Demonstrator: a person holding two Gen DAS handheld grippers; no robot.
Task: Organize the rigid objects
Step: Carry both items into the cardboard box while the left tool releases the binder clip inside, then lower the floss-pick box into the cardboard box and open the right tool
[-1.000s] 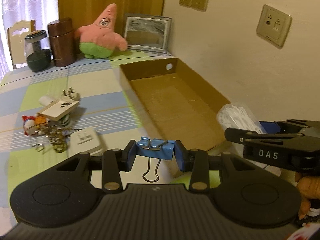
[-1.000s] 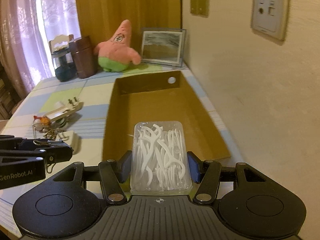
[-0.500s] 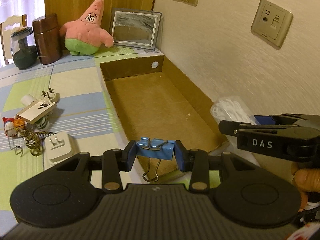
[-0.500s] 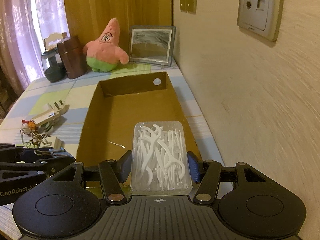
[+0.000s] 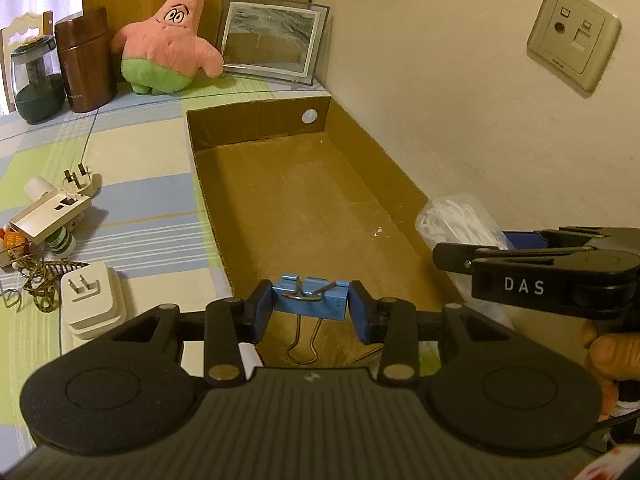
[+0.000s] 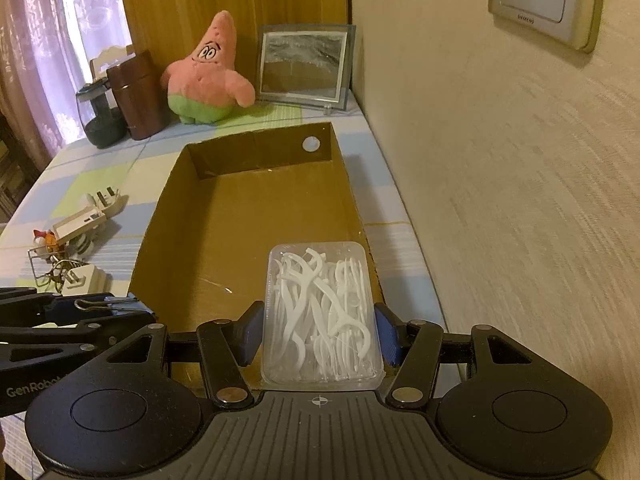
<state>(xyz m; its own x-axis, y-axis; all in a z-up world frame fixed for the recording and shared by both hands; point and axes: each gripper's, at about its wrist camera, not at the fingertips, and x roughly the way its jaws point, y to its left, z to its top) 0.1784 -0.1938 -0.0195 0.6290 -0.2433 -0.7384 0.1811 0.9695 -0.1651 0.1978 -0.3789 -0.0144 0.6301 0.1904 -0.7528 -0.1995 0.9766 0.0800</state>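
Note:
My left gripper point(image 5: 309, 309) is shut on a blue binder clip point(image 5: 309, 298) and holds it over the near end of the open cardboard box point(image 5: 304, 200). My right gripper point(image 6: 320, 334) is shut on a clear plastic box of white floss picks point(image 6: 320, 312), held over the box's near right corner point(image 6: 256, 216). In the left wrist view the floss box point(image 5: 456, 220) and the right gripper point(image 5: 532, 264) show at the right. In the right wrist view the left gripper point(image 6: 72, 320) with the clip point(image 6: 104, 304) shows at the lower left.
Left of the box on the checked tablecloth lie a white charger point(image 5: 90, 300), a plug adapter point(image 5: 52, 212), a small bottle, and a tangle of keys point(image 5: 36, 276). At the back stand a Patrick plush point(image 5: 168, 40), a picture frame point(image 5: 272, 40), a brown canister point(image 5: 82, 60) and a jar. The wall is close on the right.
Both grippers have moved forward and rightward with their loads, from beside the box's near end to over it. Neither grip has changed.

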